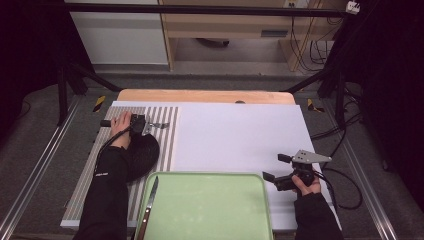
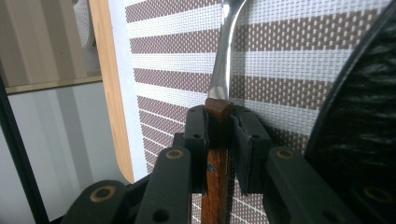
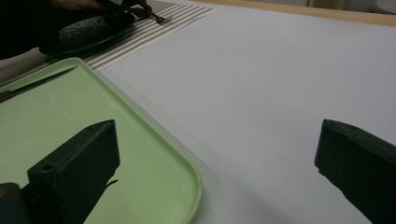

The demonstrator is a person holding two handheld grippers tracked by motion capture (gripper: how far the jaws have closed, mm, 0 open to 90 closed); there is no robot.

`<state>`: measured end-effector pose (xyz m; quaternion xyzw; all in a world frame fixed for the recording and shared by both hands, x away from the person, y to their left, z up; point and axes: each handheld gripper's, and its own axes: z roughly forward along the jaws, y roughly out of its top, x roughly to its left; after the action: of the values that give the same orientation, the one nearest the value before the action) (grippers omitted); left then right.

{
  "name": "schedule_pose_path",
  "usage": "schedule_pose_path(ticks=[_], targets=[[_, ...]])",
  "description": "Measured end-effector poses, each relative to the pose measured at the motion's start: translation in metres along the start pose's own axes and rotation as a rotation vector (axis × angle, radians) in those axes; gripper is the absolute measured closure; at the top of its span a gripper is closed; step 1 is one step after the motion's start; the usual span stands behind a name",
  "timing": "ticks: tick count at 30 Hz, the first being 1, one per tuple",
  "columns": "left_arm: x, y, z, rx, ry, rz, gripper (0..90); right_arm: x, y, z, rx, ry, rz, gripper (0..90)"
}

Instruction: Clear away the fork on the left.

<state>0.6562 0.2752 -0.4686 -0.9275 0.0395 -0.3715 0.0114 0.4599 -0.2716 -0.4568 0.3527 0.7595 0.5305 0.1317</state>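
Note:
A fork with a brown wooden handle (image 2: pixel 215 177) and a shiny metal neck (image 2: pixel 224 56) lies over the striped placemat (image 1: pixel 167 135). My left gripper (image 1: pixel 149 125) is shut on the end of that handle, the two black jaws tight against its sides (image 2: pixel 219 116). The fork's tines (image 3: pixel 163 18) point to the right, just past the black plate (image 1: pixel 142 152). My right gripper (image 1: pixel 275 167) hovers open over the white sheet (image 1: pixel 240 135), beside the right edge of the green tray (image 1: pixel 210 210), with nothing between its jaws (image 3: pixel 217 154).
A knife (image 1: pixel 148 207) with a wooden handle lies along the left side of the green tray. The black plate (image 2: pixel 359 116) sits on the placemat under my left forearm. The wooden table edge (image 1: pixel 205 95) runs along the far side.

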Motion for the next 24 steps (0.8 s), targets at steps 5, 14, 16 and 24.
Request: schedule_pose_path(ticks=[5, 14, 16, 24], targets=[[-0.001, 0.002, -0.001, 0.017, 0.019, 0.022, 76.6, 0.000, 0.000, -0.001, -0.004, -0.001, -0.001, 0.3], [-0.001, 0.000, -0.013, 0.013, 0.051, 0.017, 76.6, 0.000, 0.000, -0.001, -0.004, -0.004, 0.000, 0.3], [0.000, -0.001, -0.019, 0.008, 0.055, 0.006, 76.6, 0.000, 0.000, -0.001, -0.003, -0.004, 0.000, 0.3], [-0.001, 0.001, -0.048, -0.018, 0.073, -0.031, 76.6, 0.000, 0.000, -0.001, 0.000, -0.010, -0.005, 0.2]])
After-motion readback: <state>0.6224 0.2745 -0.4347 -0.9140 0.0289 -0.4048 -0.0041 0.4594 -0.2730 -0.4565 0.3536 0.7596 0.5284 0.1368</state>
